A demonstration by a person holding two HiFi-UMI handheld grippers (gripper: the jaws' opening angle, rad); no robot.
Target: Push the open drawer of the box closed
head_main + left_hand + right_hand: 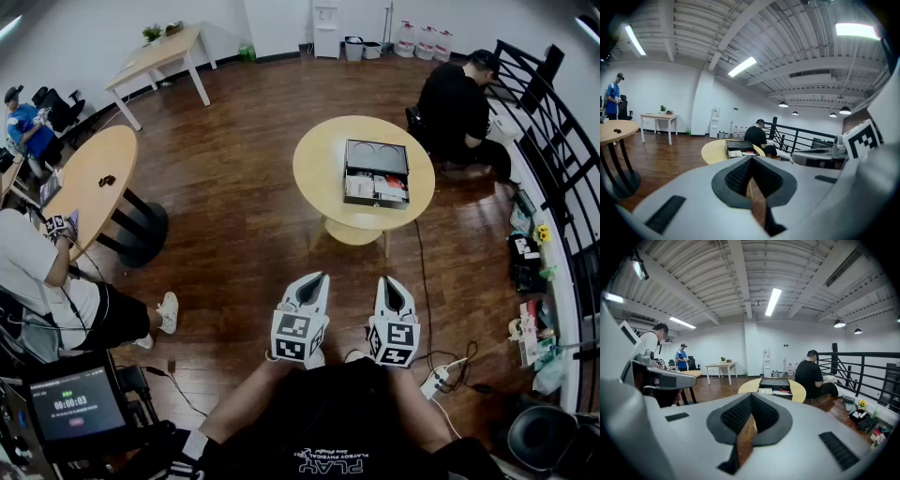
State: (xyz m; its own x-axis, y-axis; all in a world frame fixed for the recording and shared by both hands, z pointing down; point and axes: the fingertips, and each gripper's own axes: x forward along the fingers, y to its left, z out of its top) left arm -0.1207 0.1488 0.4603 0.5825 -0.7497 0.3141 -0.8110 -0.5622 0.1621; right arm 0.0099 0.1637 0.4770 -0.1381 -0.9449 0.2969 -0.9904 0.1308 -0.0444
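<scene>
While both grippers hang well short of the table, floor (pixel 234 216): dark wood boards, bare between person and table.
Round table (pixel 314 173): pale top on a pedestal base, ahead of the grippers.
Seated person (pixel 459 103): dark clothing, just beyond the table by the railing.
Box (pixel 377 155): dark grey, resting on the round table, right of its centre.
Drawer (pixel 375 190): pulled out toward the near edge, papers and a red item visible inside; not touched by either gripper.
Left gripper (pixel 315 278) (pixel 751 159): jaws closed together, nothing between them, aimed toward the table.
Right gripper (pixel 389 281) (pixel 752 397): jaws closed together, nothing held, beside the left gripper.
</scene>
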